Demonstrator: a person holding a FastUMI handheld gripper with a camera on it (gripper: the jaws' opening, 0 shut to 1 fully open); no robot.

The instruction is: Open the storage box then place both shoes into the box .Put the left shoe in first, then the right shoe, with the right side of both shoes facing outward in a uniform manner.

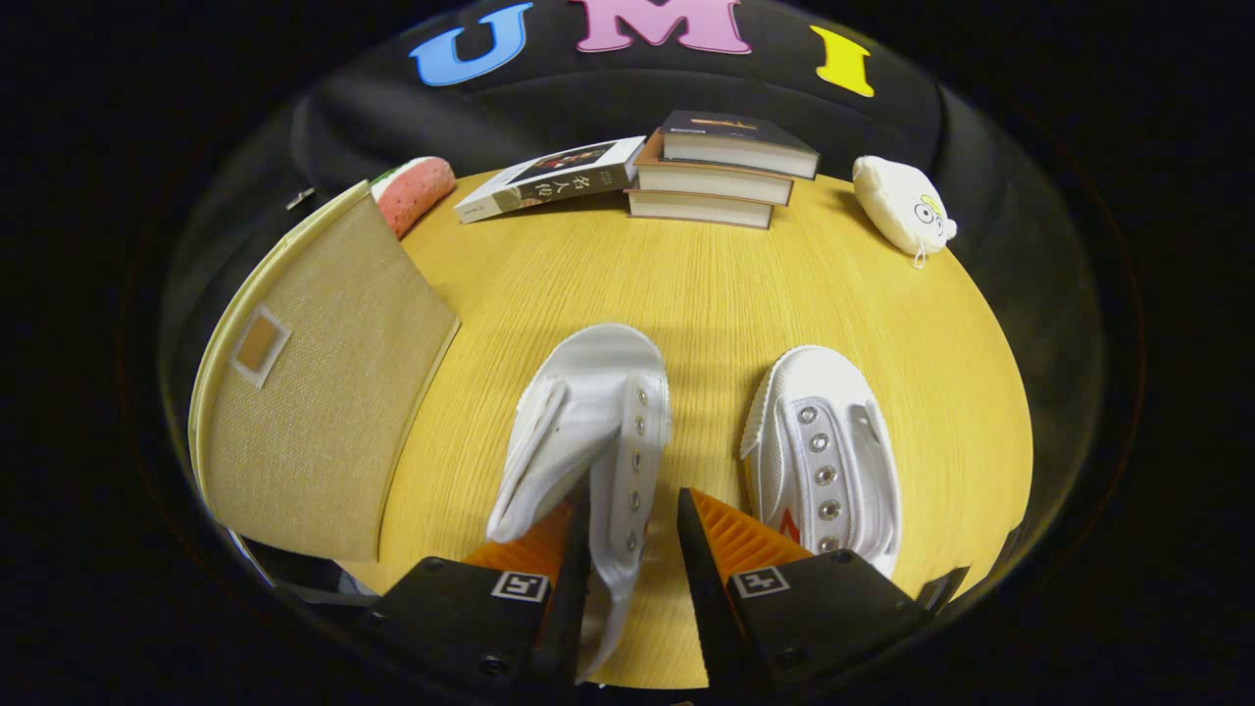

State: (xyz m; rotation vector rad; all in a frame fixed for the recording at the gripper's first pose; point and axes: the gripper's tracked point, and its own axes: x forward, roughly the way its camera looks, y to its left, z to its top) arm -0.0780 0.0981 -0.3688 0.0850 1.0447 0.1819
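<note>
The left-hand white shoe [588, 422] is seen lying tipped on its side on the yellow wooden table [706, 284], its eyelet strip running down into the gap between the fingers of the gripper [632, 520]. The jaws are set at a narrow gap around the shoe's upper edge; one finger lies against the inner flap, the other stands just clear of the eyelet side, so a firm pinch by both cannot be confirmed. The second white shoe [824, 456] is set upright just to the right, apart from the first, toe pointing far. The storage box [314, 392], a beige fabric one, is found to the left of the shoes, its lid panel lifted and leaning, which suggests the opening step is done. The step in hand is judged to be the pick-up of the first shoe. The next move would call for a full closing on the upper, a lift, and a carry leftward to the box, with the shoe turned so its right side faces outward. At the far edge a stack of books [721, 172], a single leaning book [549, 181], a pink strawberry-like cushion [417, 191] and a small white plush toy [902, 206] are noted.
</note>
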